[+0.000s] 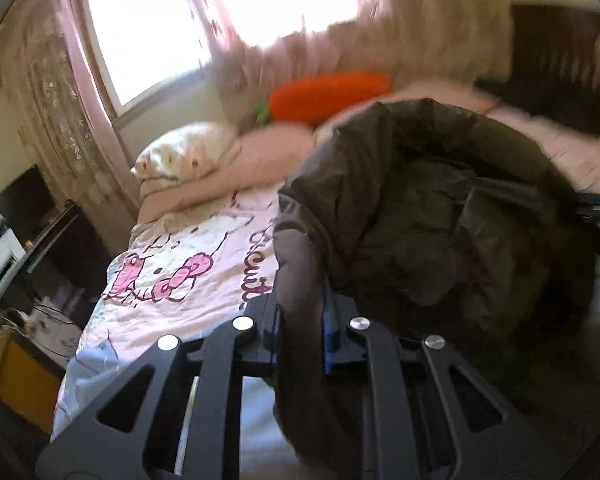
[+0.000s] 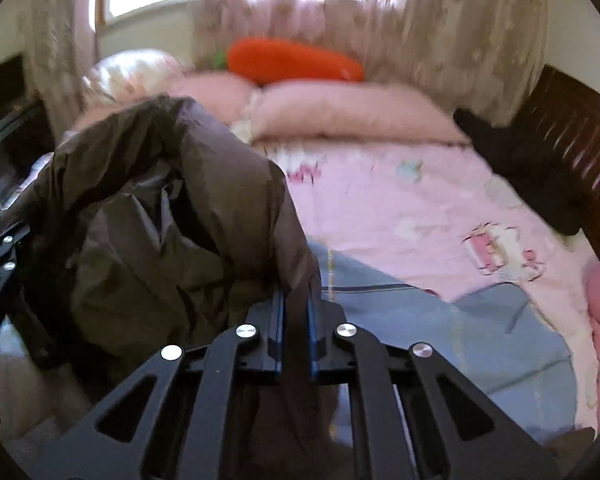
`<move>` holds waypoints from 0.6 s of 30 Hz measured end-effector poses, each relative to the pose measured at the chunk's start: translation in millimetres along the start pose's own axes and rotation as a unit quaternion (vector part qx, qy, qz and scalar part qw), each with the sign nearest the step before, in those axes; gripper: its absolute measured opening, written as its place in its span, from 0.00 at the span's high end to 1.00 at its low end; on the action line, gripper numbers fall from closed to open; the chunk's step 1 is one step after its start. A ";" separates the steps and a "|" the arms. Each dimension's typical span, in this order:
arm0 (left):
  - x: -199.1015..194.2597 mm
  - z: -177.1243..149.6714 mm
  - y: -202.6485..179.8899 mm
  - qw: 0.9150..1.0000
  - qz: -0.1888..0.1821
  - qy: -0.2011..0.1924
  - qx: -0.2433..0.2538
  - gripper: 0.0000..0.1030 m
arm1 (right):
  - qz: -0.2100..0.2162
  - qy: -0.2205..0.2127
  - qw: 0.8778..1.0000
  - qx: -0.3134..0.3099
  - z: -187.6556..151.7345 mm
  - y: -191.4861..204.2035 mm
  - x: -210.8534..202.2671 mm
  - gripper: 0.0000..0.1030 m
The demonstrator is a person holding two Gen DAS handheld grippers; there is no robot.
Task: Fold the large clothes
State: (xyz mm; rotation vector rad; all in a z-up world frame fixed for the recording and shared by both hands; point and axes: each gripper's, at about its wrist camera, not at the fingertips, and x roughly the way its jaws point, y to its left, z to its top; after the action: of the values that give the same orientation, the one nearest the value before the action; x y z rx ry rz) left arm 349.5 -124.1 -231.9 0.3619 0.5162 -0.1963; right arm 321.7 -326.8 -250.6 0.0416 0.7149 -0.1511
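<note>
Dark jacket fabric fills the gap of the left tool point(image 1: 300, 316), whose two fingers are clamped on a fold of the brown padded jacket point(image 1: 420, 208). The right tool point(image 2: 296, 316) is likewise closed tight on another edge of the same jacket point(image 2: 160, 208). Between the two grips the garment hangs bunched and slack, lifted off the bed point(image 2: 400, 208), with its bulk sagging toward the near edge of the mattress rather than lying spread on the pink printed sheet point(image 1: 172, 272).

Judging from this, the step in hand is to carry the jacket up and lay it out flat before any fold is made. To do it well, both tools should move apart until the edge between them pulls straight, then sweep together toward the pillows point(image 2: 340, 112) so the hanging part drapes down smoothly. Keeping the two hands level with each other should stop the jacket twisting. The padded cloth is slippery and thick, so a thin pinch may slide out; the grips look deep enough, but a quick jerk could loosen them. A blue cloth point(image 2: 480, 328) lies on the near part of the bed beside the jacket, and the landing spot should avoid dragging it along. An orange carrot cushion point(image 2: 296, 60) sits well clear at the head.
</note>
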 end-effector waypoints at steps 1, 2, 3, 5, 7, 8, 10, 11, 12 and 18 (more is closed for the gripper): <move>-38.4 -11.1 1.4 1.000 -0.009 -0.011 0.003 0.86 | 0.010 -0.005 1.000 0.019 -12.3 -9.2 -33.0 0.93; -72.9 -25.9 0.6 1.000 -0.014 -0.017 0.005 0.86 | 0.019 -0.001 0.999 0.029 -23.0 -13.7 -54.6 0.93; -100.1 -41.6 -1.2 1.000 -0.022 -0.011 0.004 0.86 | 0.024 0.002 0.999 0.036 -31.3 -15.0 -67.9 0.94; -142.5 -77.2 -6.8 1.000 -0.024 0.004 0.004 0.86 | 0.036 0.017 0.998 0.056 -72.7 -23.1 -113.1 0.94; -177.2 -116.3 -19.2 1.000 0.002 0.009 0.026 0.86 | 0.041 0.045 0.995 0.081 -117.2 -28.3 -142.4 0.97; -189.1 -134.5 -24.8 0.999 0.013 0.011 0.033 0.86 | 0.043 0.061 0.993 0.094 -137.4 -25.0 -153.6 0.97; -206.0 -172.9 -35.5 0.999 0.028 0.035 0.031 0.86 | 0.034 0.099 0.988 0.114 -182.2 -22.7 -172.1 0.97; -208.3 -190.0 -38.2 0.998 0.026 0.050 0.020 0.85 | 0.028 0.115 0.985 0.122 -202.7 -19.9 -178.1 0.97; -210.5 -204.5 -40.8 0.998 0.026 0.063 0.010 0.77 | 0.022 0.134 0.982 0.133 -225.4 -18.7 -182.7 0.97; -222.6 -263.0 -35.0 0.986 0.082 0.138 -0.034 0.02 | 0.012 0.214 0.959 0.186 -282.3 -9.9 -189.2 0.88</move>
State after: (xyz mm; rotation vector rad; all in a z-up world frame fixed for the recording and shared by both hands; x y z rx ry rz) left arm 33.1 -34.4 -340.2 0.3656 0.7611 0.0320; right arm -4.1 -287.9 -339.5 0.4553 1.1109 -0.2565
